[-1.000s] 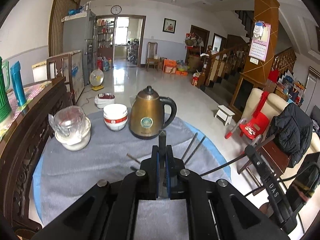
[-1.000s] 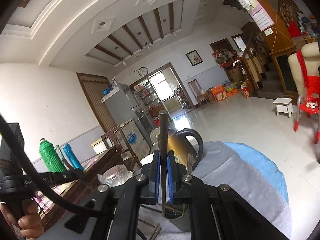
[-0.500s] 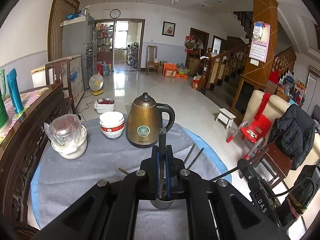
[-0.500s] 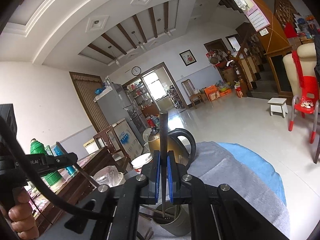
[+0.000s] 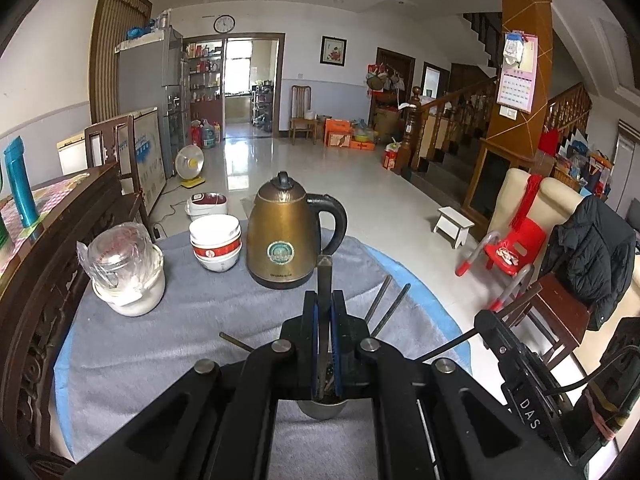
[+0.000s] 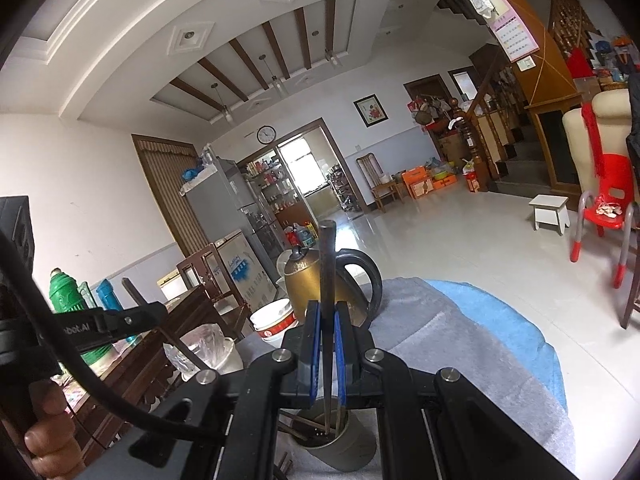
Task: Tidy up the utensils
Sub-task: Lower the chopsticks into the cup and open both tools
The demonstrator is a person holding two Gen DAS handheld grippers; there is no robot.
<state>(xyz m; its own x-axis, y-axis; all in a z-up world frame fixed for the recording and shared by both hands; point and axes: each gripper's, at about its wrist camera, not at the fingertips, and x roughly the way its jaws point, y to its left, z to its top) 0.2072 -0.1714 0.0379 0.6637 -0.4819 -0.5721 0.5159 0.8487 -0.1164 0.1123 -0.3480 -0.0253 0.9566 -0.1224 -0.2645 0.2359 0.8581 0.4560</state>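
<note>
Left wrist view looks out over a round table [image 5: 168,344] draped in a grey cloth [image 5: 160,360] with a blue cloth edge showing beneath. On it stand a bronze electric kettle [image 5: 286,236], stacked white bowls [image 5: 216,246] with a red band just left of it, and a white jar under a plastic bag [image 5: 126,272] further left. Two dark chopsticks [image 5: 390,304] lie on the cloth to the kettle's right, and another stick end [image 5: 236,342] pokes out on the left of the left gripper [image 5: 325,344], whose blue-padded fingers are pinched on an upright dark chopstick [image 5: 324,280]; its lower end hangs over a metal utensil cup [image 5: 322,408] directly below.

From the right wrist view, the right gripper [image 6: 326,360] is likewise clamped on a vertical dark chopstick [image 6: 327,264], its tip reaching down inside the same grey metal cup [image 6: 340,448], where other sticks already lean.

Beyond the table runs a glossy tiled floor [image 5: 248,168], a grey fridge [image 5: 156,80], a wall clock [image 5: 224,24], a wooden staircase [image 5: 460,120], a red plastic chair [image 5: 508,248] and a white stool [image 5: 454,224].
</note>
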